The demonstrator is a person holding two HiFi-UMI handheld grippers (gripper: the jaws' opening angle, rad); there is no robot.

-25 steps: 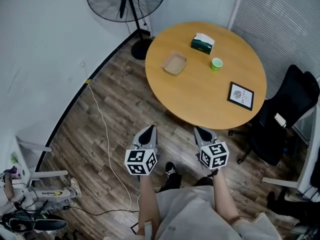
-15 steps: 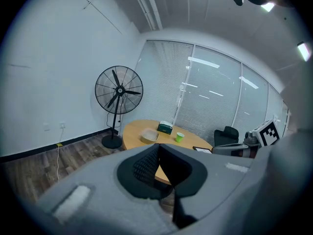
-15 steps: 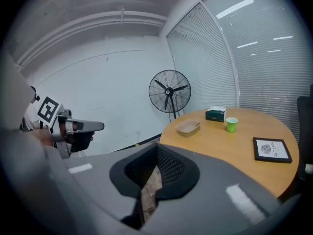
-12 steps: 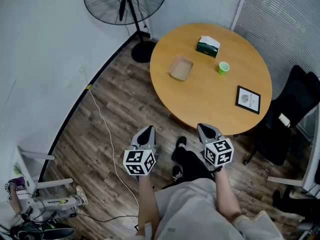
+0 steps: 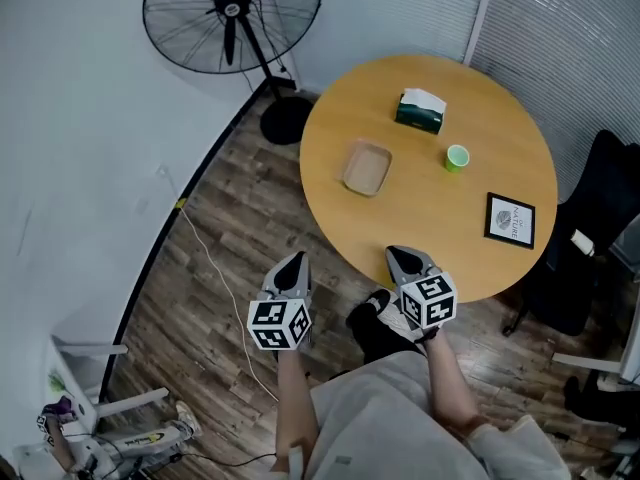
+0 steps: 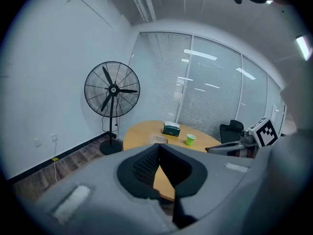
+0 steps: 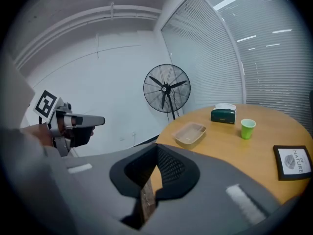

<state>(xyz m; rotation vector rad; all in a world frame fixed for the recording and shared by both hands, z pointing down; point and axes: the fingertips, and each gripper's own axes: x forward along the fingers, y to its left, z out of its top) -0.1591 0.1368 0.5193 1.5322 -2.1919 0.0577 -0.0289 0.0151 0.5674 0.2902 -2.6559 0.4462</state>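
Observation:
Both grippers are held side by side in front of a person's body, over the wooden floor. My left gripper (image 5: pixel 291 271) (image 6: pixel 157 146) is shut and holds nothing; the floor lies under it. My right gripper (image 5: pixel 404 260) (image 7: pixel 156 149) is shut and empty too, its tip at the near edge of the round wooden table (image 5: pixel 430 208) (image 7: pixel 234 151). On the table lie a shallow tan tray (image 5: pixel 367 167) (image 7: pixel 190 132), a green tissue box (image 5: pixel 420 110) (image 7: pixel 223 114), a green cup (image 5: pixel 458 157) (image 7: pixel 248 129) and a framed picture (image 5: pixel 510 219) (image 7: pixel 293 161).
A black standing fan (image 5: pixel 232 13) (image 6: pixel 112 89) is by the curved white wall at the far left. A black office chair (image 5: pixel 590 238) stands right of the table. A white cable (image 5: pixel 215 268) runs over the floor. White rack legs (image 5: pixel 100 413) show at lower left.
The person has stepped toward the table, which now sits closer and larger in all views. Both grippers stay shut and level; the right one has reached the table's near edge.

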